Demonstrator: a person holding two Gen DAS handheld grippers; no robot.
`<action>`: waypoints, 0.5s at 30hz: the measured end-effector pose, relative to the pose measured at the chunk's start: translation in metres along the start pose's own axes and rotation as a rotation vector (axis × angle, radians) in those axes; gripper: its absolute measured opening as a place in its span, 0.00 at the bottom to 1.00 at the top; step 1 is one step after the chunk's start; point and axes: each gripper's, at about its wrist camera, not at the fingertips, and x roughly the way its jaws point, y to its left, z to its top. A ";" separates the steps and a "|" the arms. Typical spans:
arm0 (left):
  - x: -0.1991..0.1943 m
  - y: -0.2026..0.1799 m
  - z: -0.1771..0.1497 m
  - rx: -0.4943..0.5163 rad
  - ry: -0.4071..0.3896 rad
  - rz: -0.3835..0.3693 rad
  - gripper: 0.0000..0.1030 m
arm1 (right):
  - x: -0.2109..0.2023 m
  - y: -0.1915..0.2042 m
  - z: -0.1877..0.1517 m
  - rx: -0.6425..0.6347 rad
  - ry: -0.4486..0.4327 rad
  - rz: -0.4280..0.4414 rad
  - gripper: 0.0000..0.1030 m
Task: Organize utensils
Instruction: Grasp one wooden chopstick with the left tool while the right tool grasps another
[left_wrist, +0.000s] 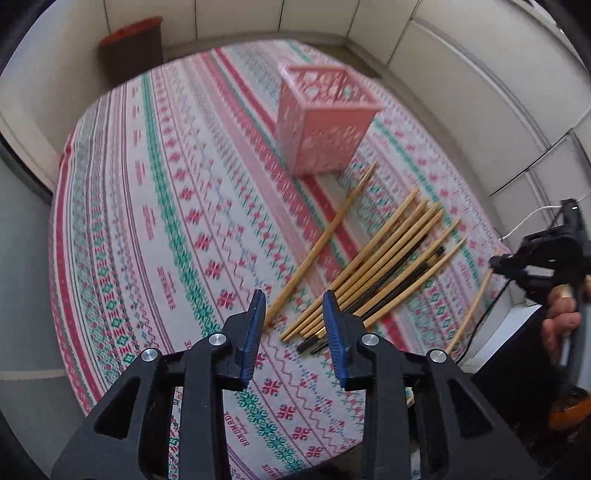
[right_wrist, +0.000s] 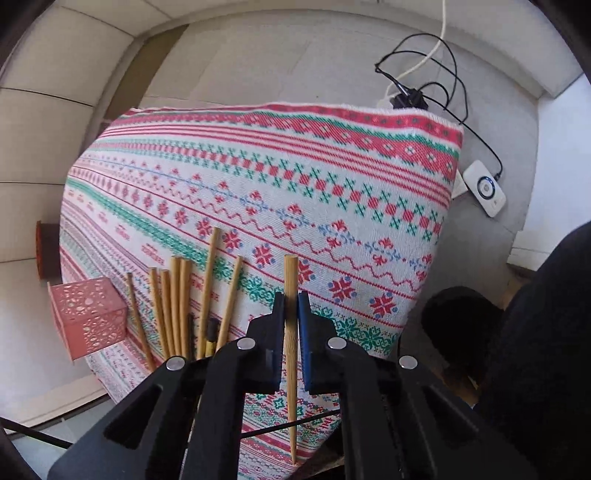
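You had one tapered bamboo chopstick (right_wrist: 291, 295) pinched in your right tool (right_wrist: 291, 308), your left tool (left_wrist: 294, 314) spread over the loose chopstick pile (left_wrist: 384, 269) near the counter's right edge; next, probably, the pink perforated plastic holder (left_wrist: 325, 122).

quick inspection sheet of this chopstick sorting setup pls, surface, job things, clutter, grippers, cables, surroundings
surface: patterned tablecloth covers the table.
job's things: loose pile of chopsticks, wooden and a few black, lying flat; pink basket upright beyond them, inside not visible; one wooden chopstick lifted off the pile.
clutter: nothing seen on the cloth.
grippers: left gripper open over the near end of the pile; right gripper shut on the single chopstick.
cables: black and white cables on the floor past the table, by a white device.
surroundings: pale walls; dark bin in the corner.
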 end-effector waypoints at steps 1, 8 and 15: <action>0.012 0.004 -0.004 0.000 0.022 0.012 0.30 | -0.002 -0.001 0.001 -0.004 -0.006 0.009 0.07; 0.041 0.010 -0.006 0.036 0.069 0.048 0.30 | -0.003 0.005 -0.003 -0.042 -0.013 0.033 0.07; 0.061 -0.001 0.000 0.090 0.087 0.109 0.30 | -0.005 0.007 -0.008 -0.069 -0.006 0.049 0.07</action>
